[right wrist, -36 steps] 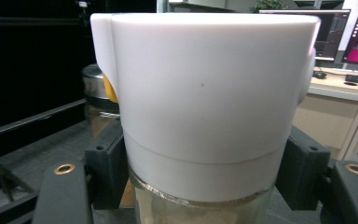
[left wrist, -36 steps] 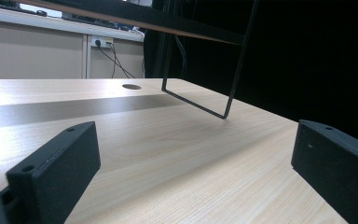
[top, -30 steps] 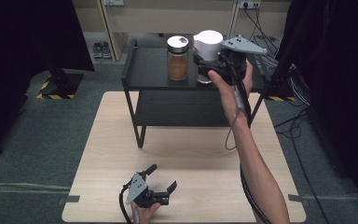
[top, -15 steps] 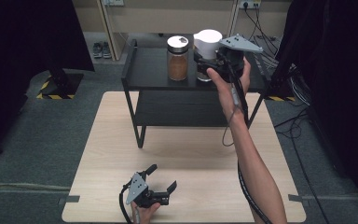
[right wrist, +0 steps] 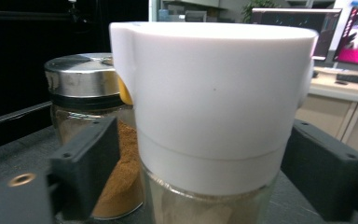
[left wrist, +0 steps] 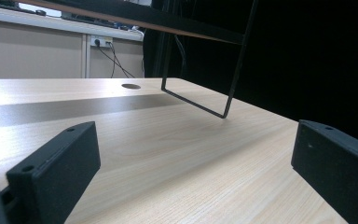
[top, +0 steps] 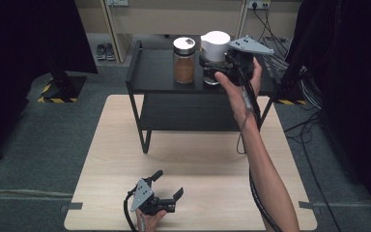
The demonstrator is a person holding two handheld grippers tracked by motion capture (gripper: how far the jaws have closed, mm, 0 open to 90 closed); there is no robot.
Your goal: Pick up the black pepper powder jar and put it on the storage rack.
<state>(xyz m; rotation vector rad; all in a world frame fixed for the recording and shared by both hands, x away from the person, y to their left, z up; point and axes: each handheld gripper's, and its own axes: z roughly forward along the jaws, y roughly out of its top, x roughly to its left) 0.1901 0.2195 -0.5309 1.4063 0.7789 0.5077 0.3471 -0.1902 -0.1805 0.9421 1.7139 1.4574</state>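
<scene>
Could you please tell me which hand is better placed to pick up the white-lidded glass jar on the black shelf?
The right gripper: its jaws flank the white-lidded glass jar, while the left gripper rests on the light wooden table.

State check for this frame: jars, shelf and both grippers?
White-lid jar: upright on shelf, lid on, between right gripper's jaws.
Steel-lid jar: upright, lid on, beside it.
Shelf: stands on table.
Right gripper: open, just opened.
Left gripper: open, empty, on table.

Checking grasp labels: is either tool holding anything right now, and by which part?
Nothing is gripped. The right tool has just opened; its jaws flank the white-lidded jar below the lid, with gaps on both sides. The left tool rests open on the table, nothing between its jaws.
</scene>
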